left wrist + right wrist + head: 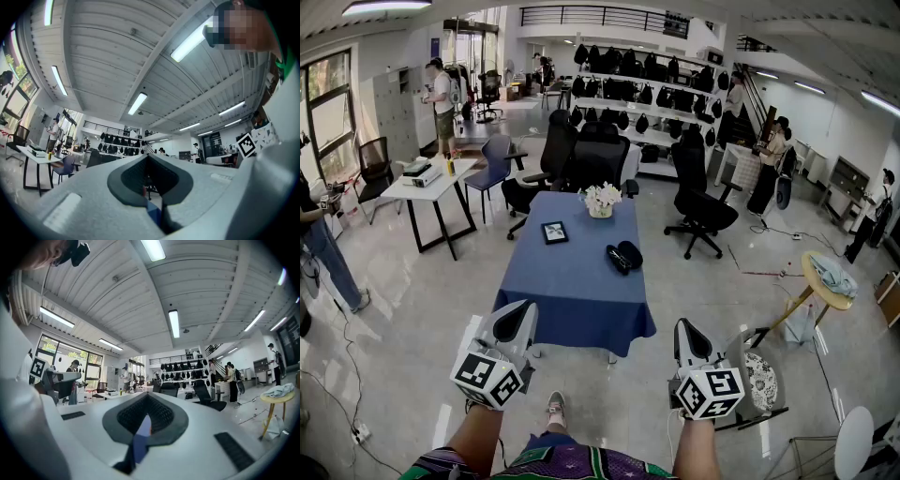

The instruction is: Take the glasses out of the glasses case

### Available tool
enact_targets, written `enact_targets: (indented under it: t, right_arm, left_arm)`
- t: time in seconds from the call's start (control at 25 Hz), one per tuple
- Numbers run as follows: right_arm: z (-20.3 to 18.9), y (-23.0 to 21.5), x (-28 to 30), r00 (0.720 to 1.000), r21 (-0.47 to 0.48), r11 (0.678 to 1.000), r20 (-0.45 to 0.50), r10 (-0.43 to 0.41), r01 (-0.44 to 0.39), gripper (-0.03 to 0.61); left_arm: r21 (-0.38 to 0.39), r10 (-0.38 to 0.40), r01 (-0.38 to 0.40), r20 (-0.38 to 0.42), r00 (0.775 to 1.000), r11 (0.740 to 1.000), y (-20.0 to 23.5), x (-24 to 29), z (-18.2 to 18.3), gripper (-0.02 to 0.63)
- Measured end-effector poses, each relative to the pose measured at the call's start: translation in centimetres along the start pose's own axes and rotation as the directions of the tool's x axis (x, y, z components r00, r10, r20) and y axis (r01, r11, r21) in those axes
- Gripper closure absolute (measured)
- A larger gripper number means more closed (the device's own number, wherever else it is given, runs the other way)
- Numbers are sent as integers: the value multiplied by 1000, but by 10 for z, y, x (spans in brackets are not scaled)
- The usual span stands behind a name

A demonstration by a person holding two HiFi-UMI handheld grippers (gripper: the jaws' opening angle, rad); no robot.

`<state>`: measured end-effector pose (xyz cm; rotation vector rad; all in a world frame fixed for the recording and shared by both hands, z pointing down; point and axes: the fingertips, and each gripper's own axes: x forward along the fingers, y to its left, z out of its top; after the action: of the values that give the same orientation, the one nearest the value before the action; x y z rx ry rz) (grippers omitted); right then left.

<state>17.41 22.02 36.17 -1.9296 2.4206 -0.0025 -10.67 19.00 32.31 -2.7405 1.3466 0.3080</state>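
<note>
Between the closed jaws of the left gripper [149, 164] nothing is held, and only a thin slit shows blue. The right gripper [147, 417] is likewise pressed together and empty. Low in the head view, both grippers [517, 317] [689, 333] hang short of the blue-clothed rectangular table [572, 305], probably because the approach has not yet begun. At centre frame, right of the table's middle, lies the black oval glasses case [623, 256], seemingly open, its contents too small to tell. A dark framed picture [554, 232] and white potted flowers [602, 199] sit further up the frame.
</note>
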Motion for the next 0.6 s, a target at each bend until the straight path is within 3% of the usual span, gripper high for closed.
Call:
enact_targets:
  t: [0.36, 0.6]
  right_arm:
    - [-5, -4, -4, 1000, -9, 1000, -5, -10, 10, 578]
    - [-2, -5, -6, 1000, 35, 999, 27, -7, 6, 578]
  left_arm:
    - [-38, -25, 24, -4, 1000, 999, -8, 2, -11, 600]
    - [-41, -1, 1, 6, 1000, 999, -4, -2, -8, 599]
